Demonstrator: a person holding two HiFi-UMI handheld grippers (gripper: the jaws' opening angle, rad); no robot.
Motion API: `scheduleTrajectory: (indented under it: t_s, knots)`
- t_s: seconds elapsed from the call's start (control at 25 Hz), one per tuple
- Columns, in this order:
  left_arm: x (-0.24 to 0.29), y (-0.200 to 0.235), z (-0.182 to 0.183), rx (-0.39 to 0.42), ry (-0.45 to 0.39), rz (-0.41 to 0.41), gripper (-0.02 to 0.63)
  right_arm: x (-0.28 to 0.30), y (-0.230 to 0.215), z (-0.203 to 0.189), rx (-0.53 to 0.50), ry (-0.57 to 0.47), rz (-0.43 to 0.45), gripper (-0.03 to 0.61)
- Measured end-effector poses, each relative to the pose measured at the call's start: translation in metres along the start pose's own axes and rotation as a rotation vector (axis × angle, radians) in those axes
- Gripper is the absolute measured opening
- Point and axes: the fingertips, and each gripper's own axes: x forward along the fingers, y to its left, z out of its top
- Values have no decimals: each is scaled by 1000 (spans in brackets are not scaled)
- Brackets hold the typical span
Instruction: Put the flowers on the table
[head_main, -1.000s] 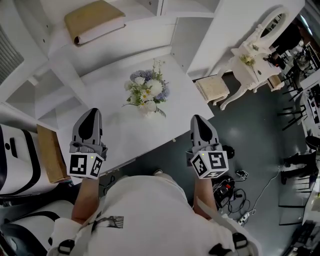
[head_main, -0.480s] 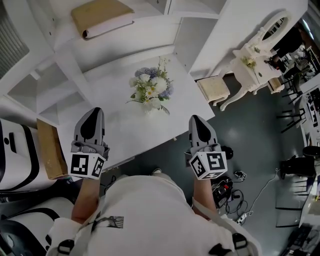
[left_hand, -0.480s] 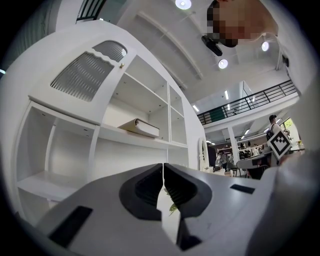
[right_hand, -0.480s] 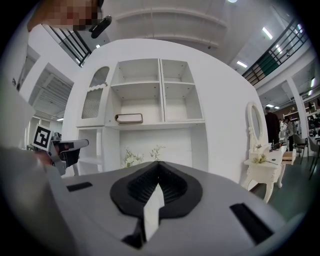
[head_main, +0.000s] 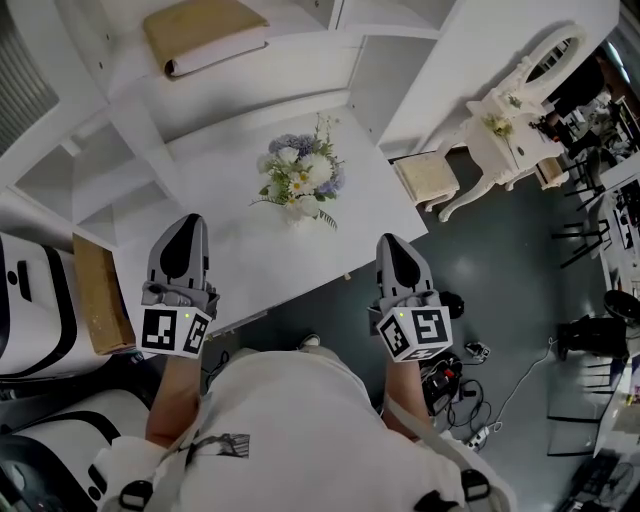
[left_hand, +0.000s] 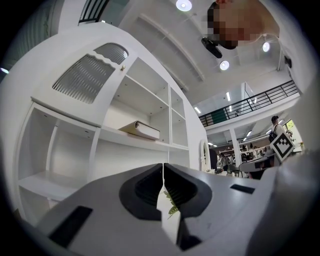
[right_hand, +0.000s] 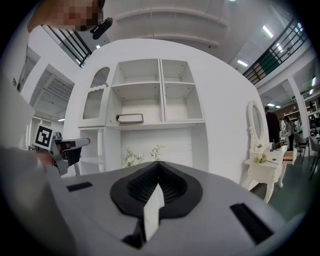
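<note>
A small bouquet of white, blue and yellow flowers (head_main: 300, 185) stands on the white table (head_main: 235, 255), toward its far side. My left gripper (head_main: 186, 224) is over the table's near left part, shut and empty, well short of the bouquet. My right gripper (head_main: 388, 241) is at the table's near right corner, also shut with nothing in it. In the right gripper view the flowers (right_hand: 132, 157) show just above the closed jaws. In the left gripper view only a green leaf (left_hand: 172, 210) shows through the slit below the jaws.
Behind the table stands a white shelf unit with a tan binder (head_main: 205, 35) on a shelf. To the right are a white dressing table (head_main: 505, 125) and a stool (head_main: 425, 178). A cardboard box (head_main: 100, 300) sits at the left, with cables (head_main: 460, 385) on the dark floor.
The head camera has shifted slightly, so the scene sits a little differently in frame. Both grippers stay shut near the table's front edge and the flowers have not moved.
</note>
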Motion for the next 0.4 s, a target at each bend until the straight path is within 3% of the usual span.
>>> scheduleTrajectory:
  t_s: [0.4]
  knots:
    - [11,-11,-3,-6,-8,-1,20,1,-11,0,9,-9,4,9]
